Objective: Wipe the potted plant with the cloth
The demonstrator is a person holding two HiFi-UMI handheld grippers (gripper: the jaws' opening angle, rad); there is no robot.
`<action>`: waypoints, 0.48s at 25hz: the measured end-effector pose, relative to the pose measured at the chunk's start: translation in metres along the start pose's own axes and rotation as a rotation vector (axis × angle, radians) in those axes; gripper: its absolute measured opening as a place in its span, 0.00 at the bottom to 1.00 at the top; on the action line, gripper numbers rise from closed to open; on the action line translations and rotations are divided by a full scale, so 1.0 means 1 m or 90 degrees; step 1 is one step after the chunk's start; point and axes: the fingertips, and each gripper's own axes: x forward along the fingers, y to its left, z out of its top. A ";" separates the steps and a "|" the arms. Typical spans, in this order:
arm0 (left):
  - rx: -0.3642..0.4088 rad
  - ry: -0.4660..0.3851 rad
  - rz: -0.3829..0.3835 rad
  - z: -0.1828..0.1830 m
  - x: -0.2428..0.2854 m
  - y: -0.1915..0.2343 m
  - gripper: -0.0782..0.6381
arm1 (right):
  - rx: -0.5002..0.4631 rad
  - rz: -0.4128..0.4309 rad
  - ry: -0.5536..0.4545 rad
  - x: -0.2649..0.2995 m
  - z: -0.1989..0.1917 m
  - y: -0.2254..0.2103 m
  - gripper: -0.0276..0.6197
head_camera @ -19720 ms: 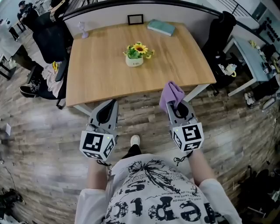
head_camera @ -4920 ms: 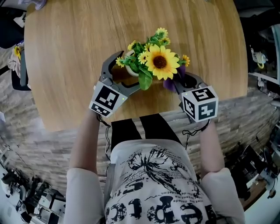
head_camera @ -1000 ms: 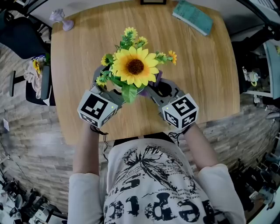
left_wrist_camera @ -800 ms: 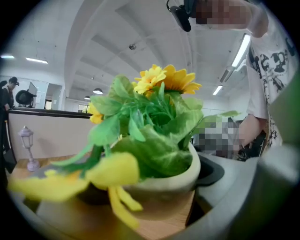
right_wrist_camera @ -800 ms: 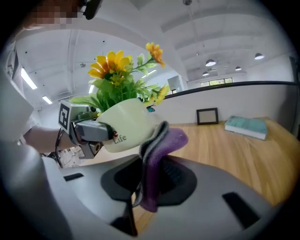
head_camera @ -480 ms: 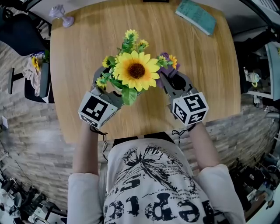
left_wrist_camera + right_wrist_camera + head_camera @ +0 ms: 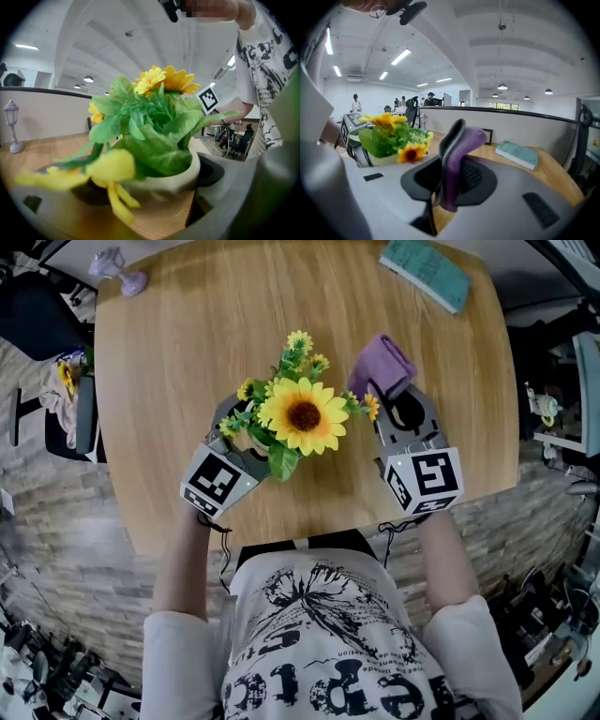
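The potted plant (image 7: 305,416), a big sunflower with small yellow blooms and green leaves in a white pot (image 7: 165,180), is over the wooden table (image 7: 178,352). My left gripper (image 7: 236,430) is shut on the pot, one jaw on each side of it (image 7: 154,206). My right gripper (image 7: 396,397) is just right of the flowers and shut on a folded purple cloth (image 7: 382,364). The cloth sticks up from between the jaws (image 7: 459,150) and stands apart from the leaves. In the right gripper view the plant (image 7: 391,136) shows at the left.
A teal book (image 7: 427,273) lies at the table's far right corner. A small lavender lamp ornament (image 7: 117,268) stands at the far left corner. A small picture frame (image 7: 487,136) is at the back edge. A chair (image 7: 42,320) with things on it stands left of the table.
My right gripper has drawn the purple cloth out from behind the sunflower to the right and farther away. The plant in my left gripper looks smaller, farther from the head camera.
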 end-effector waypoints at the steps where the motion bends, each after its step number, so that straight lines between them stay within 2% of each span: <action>1: 0.002 0.010 -0.004 -0.008 0.006 0.000 0.84 | -0.011 0.001 -0.003 0.002 0.000 -0.001 0.16; 6: 0.001 0.064 -0.029 -0.051 0.024 -0.003 0.84 | -0.043 0.005 -0.012 0.009 -0.003 0.001 0.16; 12: -0.001 0.073 -0.056 -0.067 0.031 -0.007 0.84 | -0.042 0.016 -0.007 0.012 -0.012 0.011 0.16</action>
